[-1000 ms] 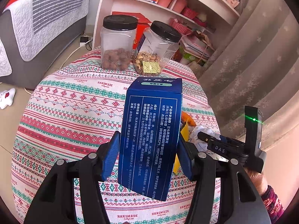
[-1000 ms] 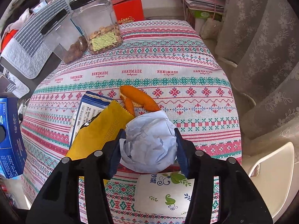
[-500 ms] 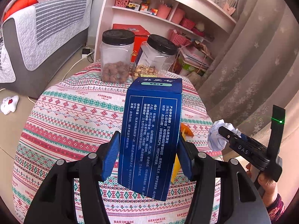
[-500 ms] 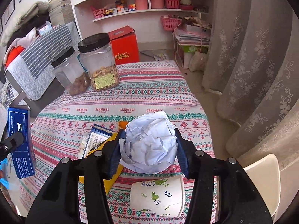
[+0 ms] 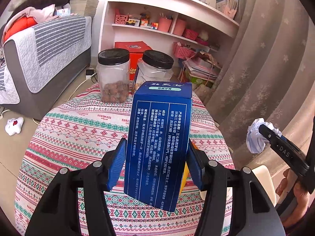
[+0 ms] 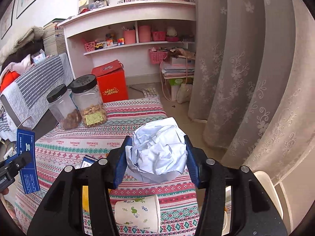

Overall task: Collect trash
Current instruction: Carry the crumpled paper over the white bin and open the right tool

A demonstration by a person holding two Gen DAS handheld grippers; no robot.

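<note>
My left gripper is shut on a tall blue carton printed with white text and holds it upright above the patterned tablecloth. A crumpled ball of pale paper sits between the pads of my right gripper, which is shut on it and lifted over the table's right side. The left wrist view shows that paper ball and the right gripper at the right edge. The right wrist view shows the blue carton at the far left. A paper cup lies on its side below the paper ball.
Two clear jars with black lids stand at the table's far edge. A yellow wrapper and a small blue-white packet lie on the cloth. A cream bin or chair edge stands right of the table, by curtains.
The right gripper has risen with the paper ball, from just above the cloth to well over it, and tilted up. The left gripper lifted slightly with the carton and tilted toward the shelves.
</note>
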